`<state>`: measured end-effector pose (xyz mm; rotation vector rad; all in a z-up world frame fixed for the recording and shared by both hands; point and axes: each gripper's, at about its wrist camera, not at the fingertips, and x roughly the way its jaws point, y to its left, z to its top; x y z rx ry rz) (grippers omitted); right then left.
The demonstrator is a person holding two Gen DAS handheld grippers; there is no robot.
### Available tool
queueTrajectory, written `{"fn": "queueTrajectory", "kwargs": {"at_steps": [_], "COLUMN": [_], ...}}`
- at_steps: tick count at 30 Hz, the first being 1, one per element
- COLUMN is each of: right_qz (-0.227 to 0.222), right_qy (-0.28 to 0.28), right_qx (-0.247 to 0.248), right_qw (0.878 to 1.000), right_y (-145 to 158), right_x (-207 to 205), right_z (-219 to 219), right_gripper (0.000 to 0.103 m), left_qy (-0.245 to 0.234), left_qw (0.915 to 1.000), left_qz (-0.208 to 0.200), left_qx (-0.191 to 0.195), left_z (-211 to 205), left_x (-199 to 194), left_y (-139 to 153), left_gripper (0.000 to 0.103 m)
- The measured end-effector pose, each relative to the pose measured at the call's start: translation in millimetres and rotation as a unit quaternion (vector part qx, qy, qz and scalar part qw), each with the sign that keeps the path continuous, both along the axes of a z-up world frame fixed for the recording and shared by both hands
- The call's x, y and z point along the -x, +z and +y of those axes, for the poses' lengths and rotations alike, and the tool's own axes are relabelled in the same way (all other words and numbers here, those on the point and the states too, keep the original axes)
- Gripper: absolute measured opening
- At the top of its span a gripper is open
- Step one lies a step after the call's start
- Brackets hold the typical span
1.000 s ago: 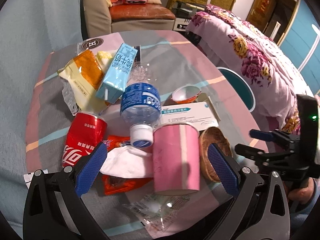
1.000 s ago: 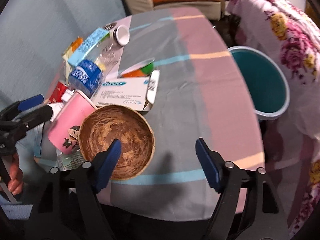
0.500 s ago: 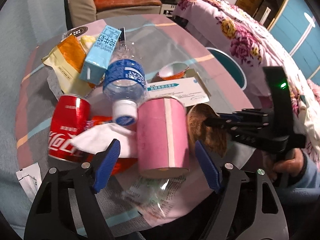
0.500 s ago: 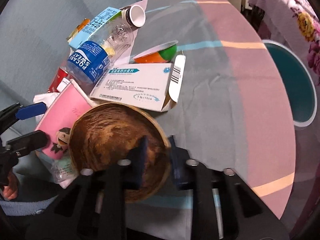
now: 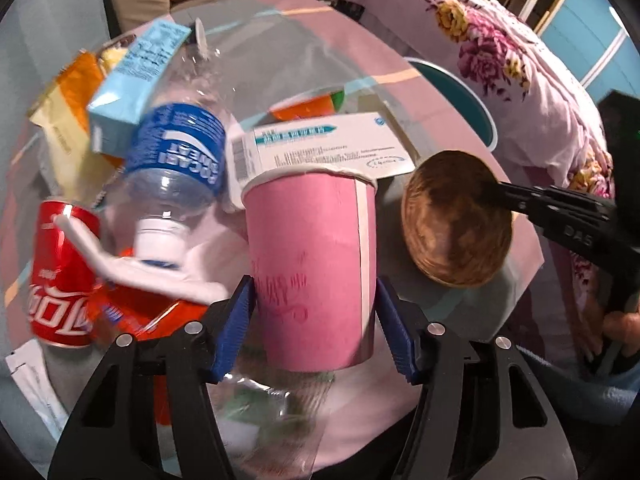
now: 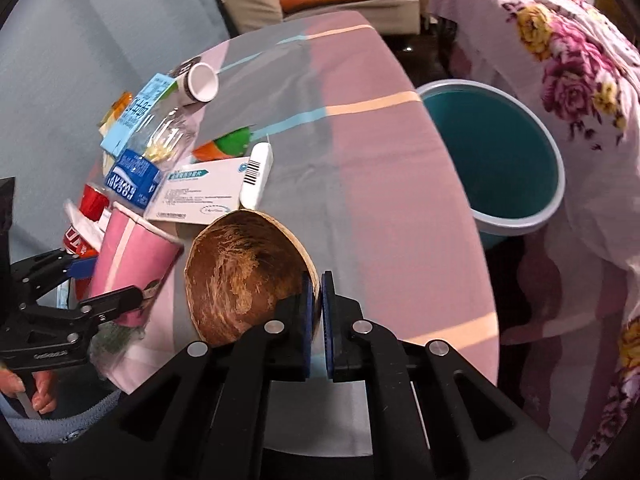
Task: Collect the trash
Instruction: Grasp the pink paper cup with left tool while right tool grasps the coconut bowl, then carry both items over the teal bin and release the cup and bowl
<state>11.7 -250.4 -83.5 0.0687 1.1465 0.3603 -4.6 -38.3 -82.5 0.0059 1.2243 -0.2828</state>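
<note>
My left gripper is shut on the pink paper cup, its blue pads pressing both sides of the cup's base end; the cup also shows in the right wrist view. My right gripper is shut on the rim of the brown coconut-shell bowl, which appears tilted and lifted; it also shows in the left wrist view. A teal bin stands beside the table on the right.
A pile of trash lies on the round table: a red cola can, a clear bottle with blue label, a white medicine box, a light blue carton, white tissue. A flowered bedspread is at right.
My left gripper closed on the pink cup. My right gripper, shut on the bowl's rim since half a second ago, has raised and tilted the bowl.
</note>
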Motion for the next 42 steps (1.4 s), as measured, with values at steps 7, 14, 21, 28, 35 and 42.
{"fn": "queueTrajectory", "kwargs": {"at_steps": [7,14,21,28,35,42], "right_qz": [0.010,0.023,0.031,-0.018,-0.090,-0.130], "right_qy": [-0.015,-0.033,-0.036,-0.046,-0.120,-0.195], "right_qx": [-0.021,-0.038,-0.070,-0.062,-0.045,-0.003], "right_qw": [1.000,0.998,0.996,0.997,0.988,0.972], "right_y": [-4,-19,-24,8,61,79], "right_x": [5,2,0,-2,-25,-58], "right_z": [-10,-15,-12,-20,-81,-154], "right_gripper": [0.030,0.037,0.010,0.006,0.006,0.006], "left_qy": [0.009,0.018,0.024,0.029,-0.009,-0.087], "left_qw": [0.9998,0.9992,0.9972,0.9958,0.9957,0.9936], "left_qz": [0.007,-0.015,-0.037,-0.061,-0.073,-0.060], "left_qx": [0.015,0.033,0.060,0.063,0.057,0.039], "left_z": [-10,-8,3,5,-38,-136], "left_x": [-13,-5,1,-10,-57,-122], "left_y": [-10,1,26,53,73,63], "left_gripper": [0.064,0.060,0.060,0.061,0.061,0.061]}}
